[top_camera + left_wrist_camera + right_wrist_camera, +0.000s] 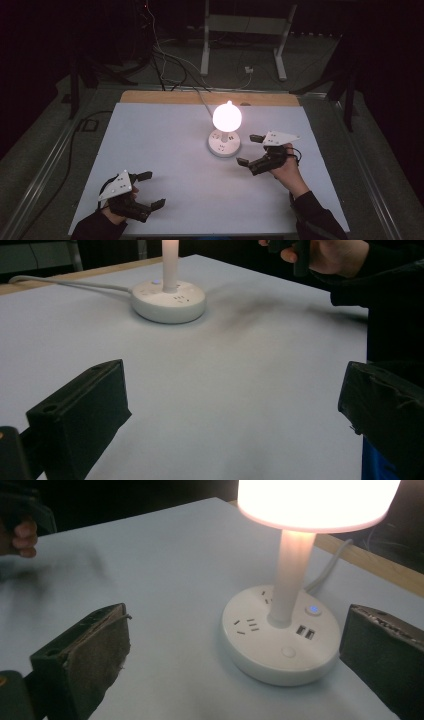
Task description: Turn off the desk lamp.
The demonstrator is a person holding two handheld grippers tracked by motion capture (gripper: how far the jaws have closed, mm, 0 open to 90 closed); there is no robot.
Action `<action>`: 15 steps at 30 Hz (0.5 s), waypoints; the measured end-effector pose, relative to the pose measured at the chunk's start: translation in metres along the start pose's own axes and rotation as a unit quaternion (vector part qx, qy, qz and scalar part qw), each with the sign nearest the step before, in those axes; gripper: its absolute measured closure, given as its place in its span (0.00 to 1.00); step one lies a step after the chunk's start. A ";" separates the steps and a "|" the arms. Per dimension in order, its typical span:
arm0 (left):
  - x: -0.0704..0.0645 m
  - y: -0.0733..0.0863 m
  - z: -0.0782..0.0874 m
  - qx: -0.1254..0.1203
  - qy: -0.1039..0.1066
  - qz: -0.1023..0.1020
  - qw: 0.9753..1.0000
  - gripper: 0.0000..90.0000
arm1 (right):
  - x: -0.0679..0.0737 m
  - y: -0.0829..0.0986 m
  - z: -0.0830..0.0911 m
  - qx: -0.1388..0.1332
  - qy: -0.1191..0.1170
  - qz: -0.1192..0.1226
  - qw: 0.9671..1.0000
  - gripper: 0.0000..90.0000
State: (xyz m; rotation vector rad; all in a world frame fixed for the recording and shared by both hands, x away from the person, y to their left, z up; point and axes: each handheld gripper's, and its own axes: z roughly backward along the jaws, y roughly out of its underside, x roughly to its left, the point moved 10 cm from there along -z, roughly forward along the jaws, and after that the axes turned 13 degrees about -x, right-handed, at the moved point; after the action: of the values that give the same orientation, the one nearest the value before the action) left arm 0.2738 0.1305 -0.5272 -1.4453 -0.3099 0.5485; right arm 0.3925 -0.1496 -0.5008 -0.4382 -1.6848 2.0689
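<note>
A lit white table lamp [227, 117] stands on a round white base [224, 142] with sockets, USB ports and a blue light [313, 609], near the middle of the white table [165, 150]. My right gripper [249, 150] hovers just right of the base, open, its jaws pointing at the base [280, 645] with nothing between them. My left gripper [151, 189] rests near the table's front left edge, open and empty. In the left gripper view the lamp base [169, 301] lies far ahead, with the other hand [325, 255] at the top right.
The lamp's white cable [202, 97] runs back over the table's wooden far edge [210, 98]. Beyond it, cables and a white desk frame [245, 35] stand on the dark floor. A metal rail [45, 170] runs along the table's left side.
</note>
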 end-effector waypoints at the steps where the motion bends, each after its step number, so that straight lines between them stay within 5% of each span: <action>1: 0.000 0.000 0.000 0.001 -0.001 -0.001 1.000 0.00 | 0.000 0.000 0.000 0.000 0.000 0.000 1.000 0.00; 5: 0.001 0.001 0.000 0.003 0.000 0.003 1.000 0.00 | -0.005 0.009 -0.014 0.006 -0.001 -0.021 1.000 0.00; 15: 0.000 0.000 0.000 0.001 0.001 0.003 1.000 0.00 | -0.023 0.021 -0.025 0.026 0.019 -0.014 0.999 0.19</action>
State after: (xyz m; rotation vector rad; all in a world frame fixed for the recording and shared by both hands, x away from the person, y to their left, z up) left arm 0.2739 0.1307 -0.5275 -1.4448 -0.3022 0.5526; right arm 0.4220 -0.1437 -0.5277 -0.4322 -1.6014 2.0668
